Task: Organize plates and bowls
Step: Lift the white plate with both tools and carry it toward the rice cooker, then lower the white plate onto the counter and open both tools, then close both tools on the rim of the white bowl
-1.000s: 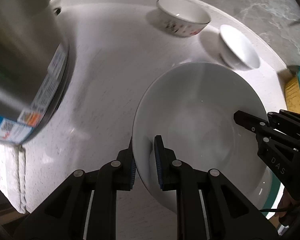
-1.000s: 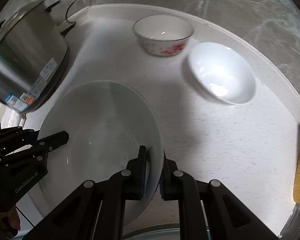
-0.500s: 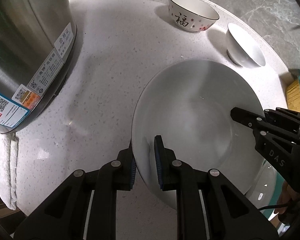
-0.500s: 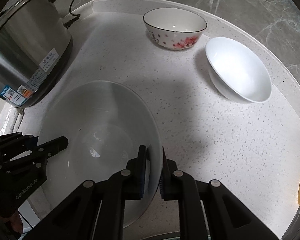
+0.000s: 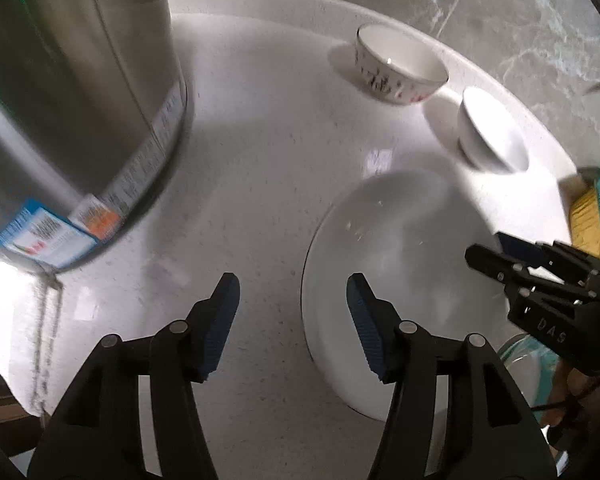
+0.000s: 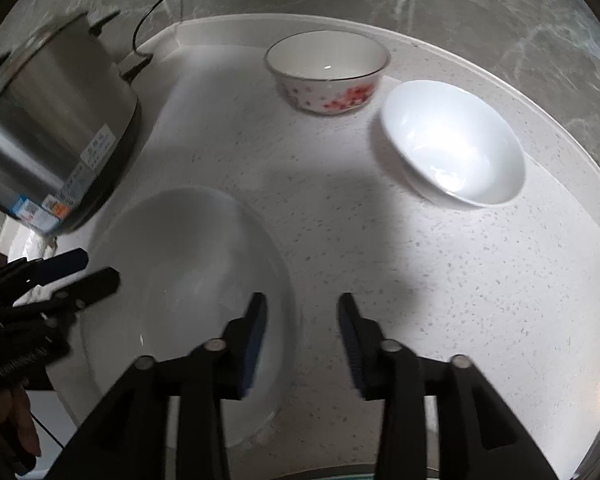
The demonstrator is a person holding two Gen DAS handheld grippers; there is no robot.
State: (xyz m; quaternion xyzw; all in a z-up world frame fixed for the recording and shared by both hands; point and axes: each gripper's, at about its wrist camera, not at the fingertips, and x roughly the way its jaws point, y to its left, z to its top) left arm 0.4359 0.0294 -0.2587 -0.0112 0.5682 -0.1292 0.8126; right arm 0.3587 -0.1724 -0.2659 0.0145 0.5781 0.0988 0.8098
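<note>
I have just let go of the large white plate [image 5: 400, 280]. My left gripper [image 5: 292, 320] has just been opening and its jaws now stand partly apart; the plate's near rim lies between them, under the right-hand pad, but neither pad presses on it. My right gripper [image 6: 302, 336] has also just been opening. Its left pad hangs over the plate's far edge, its right pad over the bare tabletop [image 6: 420, 280], and nothing is pinched there either.

The plate lies flat on the speckled white tabletop, in front of the steel cooker [image 5: 72, 100] and just clear of its base. Toward the back wall stand the two bowls: the flowered bowl [image 6: 328, 72], upright, and the plain white bowl [image 6: 452, 144] just beside it, with a small gap between them. Both sit well apart from the plate.

I judge the placing of the plate to be done and the bowls to be next. The move calls for lifting both grippers straight off the rim so the plate is not dragged, then reaching back to one bowl. The white bowl's thin, flaring rim looks slippery, so I would take it with one pad inside and one outside, squarely. Whether the bowls should nest or go on the plate I cannot tell.
</note>
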